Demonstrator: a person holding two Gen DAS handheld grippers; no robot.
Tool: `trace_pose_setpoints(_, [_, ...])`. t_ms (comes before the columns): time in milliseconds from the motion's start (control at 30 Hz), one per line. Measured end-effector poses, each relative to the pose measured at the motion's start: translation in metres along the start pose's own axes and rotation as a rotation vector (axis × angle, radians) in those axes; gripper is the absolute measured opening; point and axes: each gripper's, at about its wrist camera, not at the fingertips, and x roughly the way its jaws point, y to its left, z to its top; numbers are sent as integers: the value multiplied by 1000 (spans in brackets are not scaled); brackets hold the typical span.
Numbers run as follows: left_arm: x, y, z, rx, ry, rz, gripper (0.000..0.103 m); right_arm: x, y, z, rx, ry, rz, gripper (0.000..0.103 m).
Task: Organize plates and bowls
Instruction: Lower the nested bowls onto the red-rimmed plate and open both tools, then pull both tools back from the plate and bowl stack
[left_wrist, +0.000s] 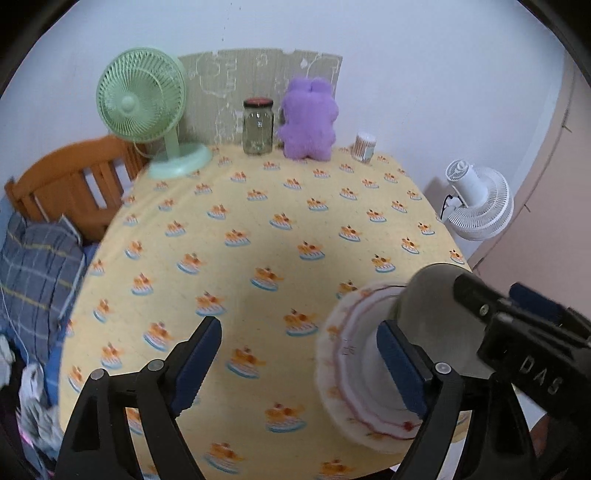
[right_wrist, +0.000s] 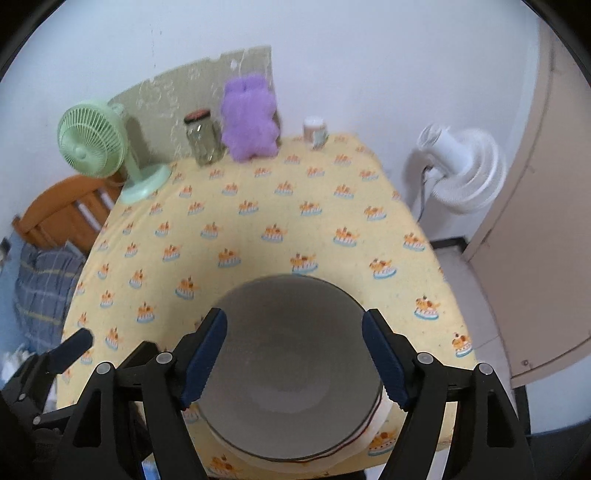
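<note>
A white plate with a red scalloped rim (left_wrist: 345, 363) lies near the table's front right edge. A grey bowl (right_wrist: 295, 365) sits on it; the plate's white edge (right_wrist: 373, 432) shows under the bowl. In the left wrist view the bowl (left_wrist: 428, 306) is partly hidden by the right gripper's black body. My right gripper (right_wrist: 294, 354) is open, its blue pads on either side of the bowl, apart from it. My left gripper (left_wrist: 299, 354) is open and empty, its right finger over the plate. It shows at lower left in the right wrist view (right_wrist: 70, 347).
The table wears a yellow cloth with a cake print (left_wrist: 258, 221). At the back stand a green fan (left_wrist: 142, 99), a glass jar (left_wrist: 258, 127), a purple plush toy (left_wrist: 308, 118) and a small cup (left_wrist: 365, 147). A white fan (left_wrist: 476, 201) stands right, a wooden bed frame (left_wrist: 70, 181) left.
</note>
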Motion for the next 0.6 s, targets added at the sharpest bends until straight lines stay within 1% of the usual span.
trace_pose_setpoints(33, [-1, 7, -1, 11, -13, -3, 91, -5, 6, -2, 10, -29, -16, 78])
trace_pose_setpoints(100, [-3, 20, -3, 32, -29, -3, 91, -11, 17, -6, 30, -62, -34, 79])
trace_pose_setpoints(267, [-8, 47, -13, 38, -56, 11, 91, -14, 43, -21, 44, -98, -29, 79])
trace_pose_setpoints(400, [-18, 62, -28, 20, -108, 36, 95, -18, 58, -38, 30, -128, -12, 79])
trace_pose_setpoints(500, [-25, 72, -42, 1, -145, 61, 95, -22, 64, -49, 7, -147, -2, 79])
trace_pose_setpoints(600, [-31, 78, -59, -20, -167, 83, 95, -27, 66, -64, -19, -175, 11, 79])
